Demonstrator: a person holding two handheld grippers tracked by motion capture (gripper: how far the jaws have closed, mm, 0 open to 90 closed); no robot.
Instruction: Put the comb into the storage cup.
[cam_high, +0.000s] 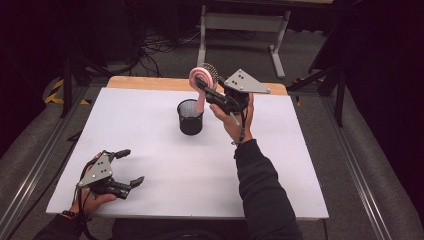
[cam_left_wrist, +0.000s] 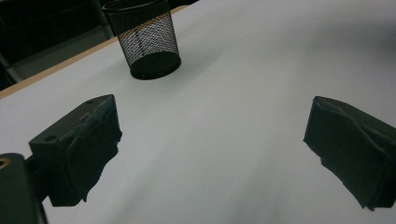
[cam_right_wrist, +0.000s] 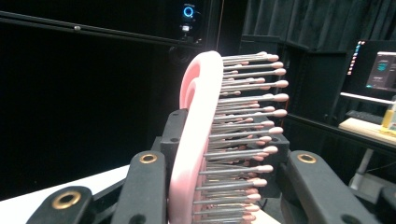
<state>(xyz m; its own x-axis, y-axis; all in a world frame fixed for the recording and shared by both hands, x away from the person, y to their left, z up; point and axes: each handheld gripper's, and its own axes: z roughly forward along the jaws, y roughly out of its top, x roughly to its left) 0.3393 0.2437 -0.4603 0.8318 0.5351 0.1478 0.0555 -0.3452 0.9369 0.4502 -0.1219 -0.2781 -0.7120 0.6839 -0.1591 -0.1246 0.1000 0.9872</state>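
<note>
Between the fingers of the right gripper (cam_high: 207, 91) sits a pink plastic hairbrush with metal, pink-tipped bristles (cam_high: 202, 78), clenched by its body so that the rounded head sticks up past the fingertips. Seen from the right gripper view, the hairbrush (cam_right_wrist: 198, 135) stands on edge in the grip, its pink back turned to the finger on the left and its bristles reaching sideways to the finger on the right. Just below those fingers in the high view, a black wire-mesh cylindrical cup (cam_high: 190, 116) stands upright on the white worktop (cam_high: 280, 165); the brush's lower end hangs just over the cup's open rim, though whether it touches the mesh cannot be told. The right hand (cam_high: 235, 120) carries the gripper raised off the worktop, a dark sleeve running back from it.

Well apart from that, at the near left corner of the worktop, the left gripper (cam_high: 131, 166) lies low in the left hand (cam_high: 90, 197) with its fingers released, spread wide and grasping nothing. In the left gripper view, bare white worktop (cam_left_wrist: 224, 140) fills the gap between the two padded fingers (cam_left_wrist: 88, 144), and the mesh cup (cam_left_wrist: 148, 39) stands well beyond the fingertips, off towards the finger on the left.
</note>
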